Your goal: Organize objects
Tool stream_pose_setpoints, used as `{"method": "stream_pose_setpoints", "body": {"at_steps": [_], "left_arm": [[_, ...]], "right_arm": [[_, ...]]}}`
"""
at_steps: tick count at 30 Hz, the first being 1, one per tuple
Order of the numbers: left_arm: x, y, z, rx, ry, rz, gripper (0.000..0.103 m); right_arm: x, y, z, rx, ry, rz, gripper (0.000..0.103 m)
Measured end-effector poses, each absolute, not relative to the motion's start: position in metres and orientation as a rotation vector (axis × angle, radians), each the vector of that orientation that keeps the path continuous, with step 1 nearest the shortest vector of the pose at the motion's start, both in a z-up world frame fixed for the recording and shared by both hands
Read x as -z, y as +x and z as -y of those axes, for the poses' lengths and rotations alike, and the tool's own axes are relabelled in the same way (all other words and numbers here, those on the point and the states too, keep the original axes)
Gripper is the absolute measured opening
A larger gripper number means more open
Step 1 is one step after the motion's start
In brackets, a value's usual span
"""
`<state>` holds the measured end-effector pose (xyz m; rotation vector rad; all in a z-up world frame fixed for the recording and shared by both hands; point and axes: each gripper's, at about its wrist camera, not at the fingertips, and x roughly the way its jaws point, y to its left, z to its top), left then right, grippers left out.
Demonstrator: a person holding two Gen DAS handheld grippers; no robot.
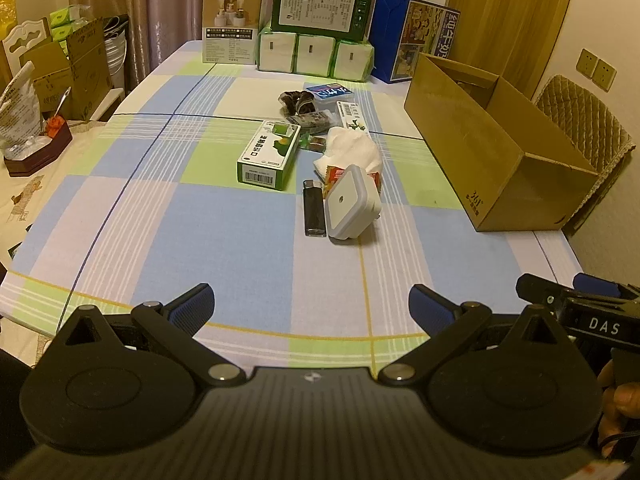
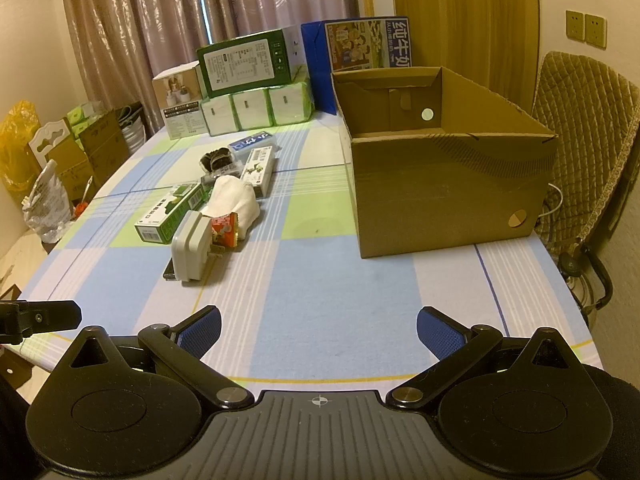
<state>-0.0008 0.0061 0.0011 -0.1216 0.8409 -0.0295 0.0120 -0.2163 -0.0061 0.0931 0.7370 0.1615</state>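
Checked tablecloth point(image 1: 224, 216) fronts beige curtains point(image 2: 248, 4); both hand-held grippers, left point(image 1: 311, 307) and right point(image 2: 319, 330), gape empty.

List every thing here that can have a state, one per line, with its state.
left gripper: open, empty
right gripper: open, empty
cardboard box: open-topped, upright, looks empty
green carton: closed, lying flat
lighter: lying flat, beside the plug
white plug adapter: tipped on its side, unplugged
white cloth: crumpled

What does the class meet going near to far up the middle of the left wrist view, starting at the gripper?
Left gripper → black lighter → green medicine box → tissue packs → large green box.
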Motion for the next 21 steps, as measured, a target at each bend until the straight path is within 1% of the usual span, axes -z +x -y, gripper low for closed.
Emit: {"method": "stream_pose_setpoints", "body": {"at_steps": [21], "left_arm": [[0.0054,0.007,-0.012,0.043,-0.134,-0.862,0.102]], "right_arm": [[0.0062,0.0173,0.2165,-0.16,0.119,-0.753,0.101]]}}
